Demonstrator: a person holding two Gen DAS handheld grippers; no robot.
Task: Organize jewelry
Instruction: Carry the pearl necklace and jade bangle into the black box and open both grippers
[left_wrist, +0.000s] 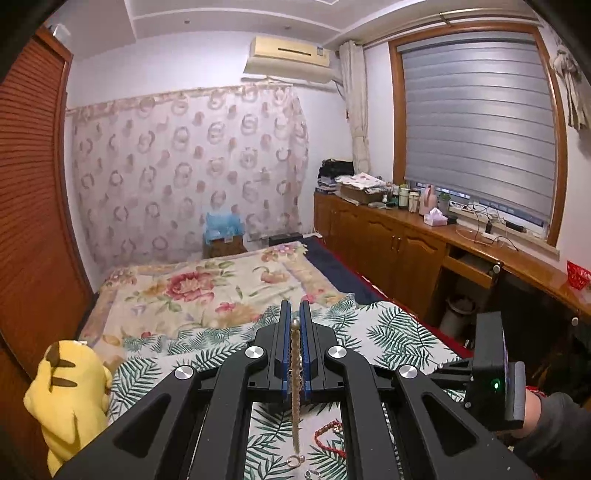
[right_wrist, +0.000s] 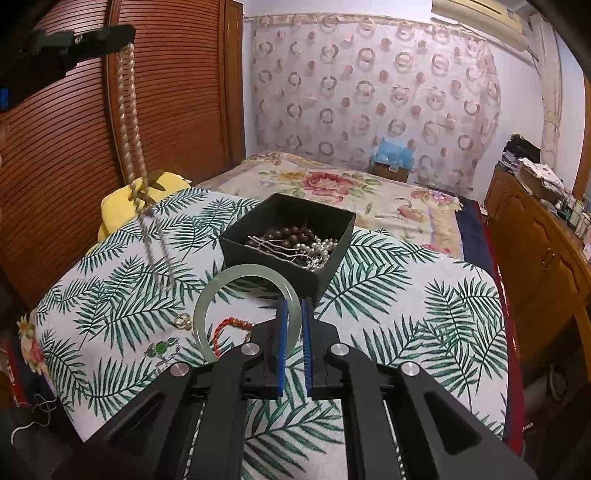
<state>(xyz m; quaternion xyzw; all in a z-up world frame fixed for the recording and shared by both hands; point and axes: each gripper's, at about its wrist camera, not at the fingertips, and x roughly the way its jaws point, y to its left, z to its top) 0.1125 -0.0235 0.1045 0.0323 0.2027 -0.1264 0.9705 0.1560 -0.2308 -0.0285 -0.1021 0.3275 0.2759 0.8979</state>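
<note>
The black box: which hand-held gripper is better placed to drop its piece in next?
Probably the right hand-held gripper: its jade bangle sits just before the black box. The left hand-held gripper dangles the pearl necklace high, off to the side.

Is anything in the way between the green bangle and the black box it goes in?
Nothing visible. The right gripper holds the jade bangle just in front of the open black box, whose top is uncovered.
</note>
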